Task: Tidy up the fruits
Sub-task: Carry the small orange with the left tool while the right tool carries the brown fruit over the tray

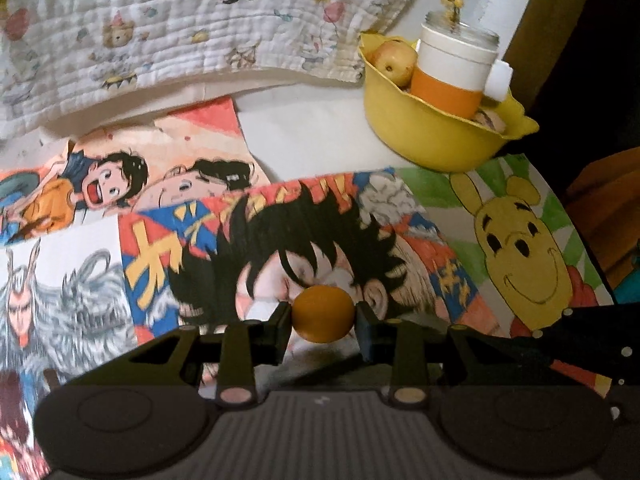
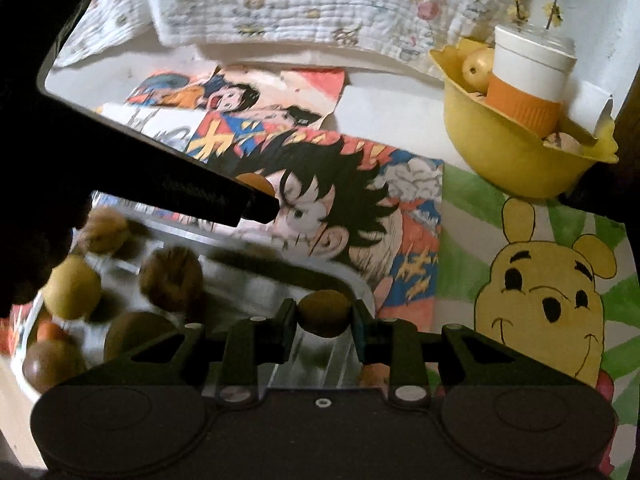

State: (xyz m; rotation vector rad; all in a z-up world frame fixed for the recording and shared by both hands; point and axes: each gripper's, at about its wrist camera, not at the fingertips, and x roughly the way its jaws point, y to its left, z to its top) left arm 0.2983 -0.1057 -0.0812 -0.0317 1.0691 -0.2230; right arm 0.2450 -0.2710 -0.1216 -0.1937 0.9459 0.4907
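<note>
Two small round fruits [image 1: 324, 314] [image 2: 324, 314], orange and seemingly brownish, clamped.

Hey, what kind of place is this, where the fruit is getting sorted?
Most likely a home, perhaps a child's room: hand-coloured cartoon drawings cover a white table, a quilted bear-print blanket lies behind, and a yellow bowl holds fruit.

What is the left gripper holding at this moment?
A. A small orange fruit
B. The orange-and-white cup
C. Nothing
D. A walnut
A: in the left wrist view, the left gripper is shut on a small round orange fruit, pinched between its pads above the cartoon drawings.
</note>
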